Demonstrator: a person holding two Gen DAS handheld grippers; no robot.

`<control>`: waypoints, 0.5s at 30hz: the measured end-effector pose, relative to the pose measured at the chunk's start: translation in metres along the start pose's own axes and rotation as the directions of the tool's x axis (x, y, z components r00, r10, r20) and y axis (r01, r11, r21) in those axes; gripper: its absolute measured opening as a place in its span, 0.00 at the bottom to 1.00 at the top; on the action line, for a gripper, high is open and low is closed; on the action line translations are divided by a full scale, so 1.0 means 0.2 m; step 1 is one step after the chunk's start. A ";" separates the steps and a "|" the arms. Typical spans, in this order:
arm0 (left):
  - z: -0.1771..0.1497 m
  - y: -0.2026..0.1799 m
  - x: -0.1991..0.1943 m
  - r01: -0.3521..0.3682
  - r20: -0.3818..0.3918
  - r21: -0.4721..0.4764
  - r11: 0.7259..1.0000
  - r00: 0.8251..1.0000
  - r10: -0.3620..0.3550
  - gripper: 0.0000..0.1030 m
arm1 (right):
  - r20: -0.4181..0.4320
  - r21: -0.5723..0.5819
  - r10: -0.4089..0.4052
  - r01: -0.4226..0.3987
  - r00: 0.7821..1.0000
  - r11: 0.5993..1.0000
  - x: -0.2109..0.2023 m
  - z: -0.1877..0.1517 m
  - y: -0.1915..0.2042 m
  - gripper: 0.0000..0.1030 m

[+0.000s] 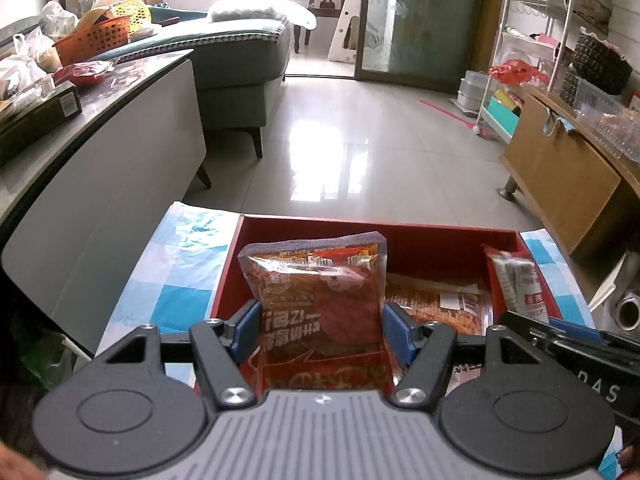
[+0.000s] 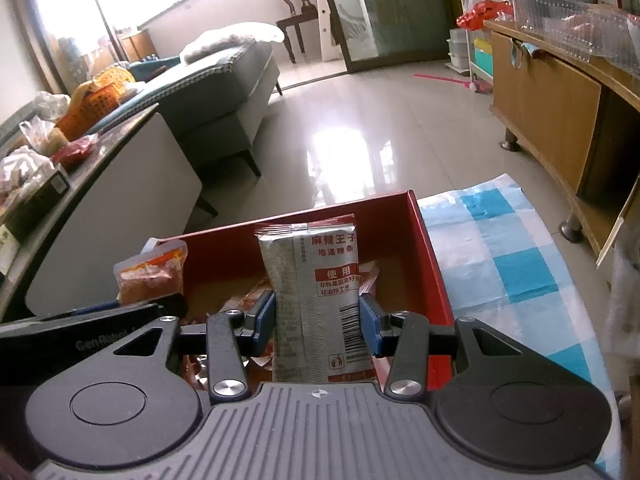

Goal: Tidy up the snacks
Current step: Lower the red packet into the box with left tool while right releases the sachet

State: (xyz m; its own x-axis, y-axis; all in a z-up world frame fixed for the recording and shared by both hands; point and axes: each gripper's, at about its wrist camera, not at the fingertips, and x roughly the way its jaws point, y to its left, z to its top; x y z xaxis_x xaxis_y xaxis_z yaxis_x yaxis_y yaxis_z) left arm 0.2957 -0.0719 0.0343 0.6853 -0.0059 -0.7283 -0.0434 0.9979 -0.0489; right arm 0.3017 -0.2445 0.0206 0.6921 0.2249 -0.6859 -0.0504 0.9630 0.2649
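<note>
My left gripper [image 1: 320,330] is shut on an orange-red snack packet [image 1: 318,304], held upright over the left part of a red box [image 1: 360,232]. My right gripper [image 2: 318,320] is shut on a grey snack packet [image 2: 316,300] with red label print, held upright over the right part of the same red box [image 2: 430,248]. In the left wrist view the grey packet [image 1: 516,284] and the right gripper's black body [image 1: 568,344] show at the right. In the right wrist view the orange packet [image 2: 150,276] shows at the left. More orange snack packets [image 1: 436,296] lie on the box floor.
The box sits on a blue-and-white checked cloth [image 2: 504,248]. A grey cabinet [image 1: 120,168] with bags and an orange basket [image 1: 94,38] stands left. A wooden cabinet [image 2: 552,120] stands right, a sofa [image 1: 236,60] behind, and shiny tile floor [image 1: 360,140] beyond the box.
</note>
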 end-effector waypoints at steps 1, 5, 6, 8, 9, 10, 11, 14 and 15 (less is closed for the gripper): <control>0.00 0.00 0.01 -0.002 -0.002 0.000 1.000 1.000 0.002 0.58 | -0.003 -0.003 -0.001 0.001 1.000 1.000 0.01 0.00 0.00 0.51; 0.00 -0.02 0.05 -0.014 -0.009 0.016 1.000 1.000 0.014 0.58 | -0.009 -0.009 -0.006 0.006 1.000 1.000 0.05 0.00 0.01 0.51; 0.01 -0.03 0.06 -0.018 -0.009 0.020 1.000 1.000 0.018 0.58 | -0.013 -0.011 -0.006 0.006 1.000 1.000 0.06 0.01 0.01 0.51; 0.01 -0.03 0.08 -0.025 -0.011 0.032 0.999 1.000 0.025 0.58 | -0.019 -0.016 -0.006 0.006 1.000 1.000 0.08 0.00 0.01 0.51; 0.00 -0.04 0.09 -0.028 -0.014 0.037 0.999 0.999 0.029 0.58 | -0.021 -0.018 -0.007 0.007 1.000 1.000 0.09 0.01 0.01 0.51; 0.00 -0.04 0.10 -0.030 -0.020 0.042 0.999 0.999 0.031 0.58 | -0.026 -0.022 -0.009 0.008 1.000 1.000 0.11 0.00 0.01 0.51; 0.00 -0.04 0.11 -0.031 -0.026 0.044 0.999 0.999 0.032 0.58 | -0.029 -0.024 -0.010 0.010 1.000 1.000 0.12 0.00 0.01 0.51; -0.01 -0.05 0.15 -0.037 -0.045 0.052 0.998 0.998 0.039 0.59 | -0.036 -0.026 -0.019 0.019 0.999 1.000 0.15 0.00 0.00 0.51; -0.01 -0.05 0.16 -0.037 -0.049 0.053 0.998 0.998 0.040 0.59 | -0.036 -0.027 -0.022 0.021 0.999 0.999 0.16 0.00 0.00 0.51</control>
State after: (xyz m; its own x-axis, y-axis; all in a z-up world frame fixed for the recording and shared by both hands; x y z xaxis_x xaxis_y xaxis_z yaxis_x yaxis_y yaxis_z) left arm 0.3165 -0.0822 0.0112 0.6465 0.0306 -0.7623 -0.0305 0.9994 0.0141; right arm 0.3240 -0.2376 -0.0003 0.6669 0.2087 -0.7154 -0.0548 0.9711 0.2322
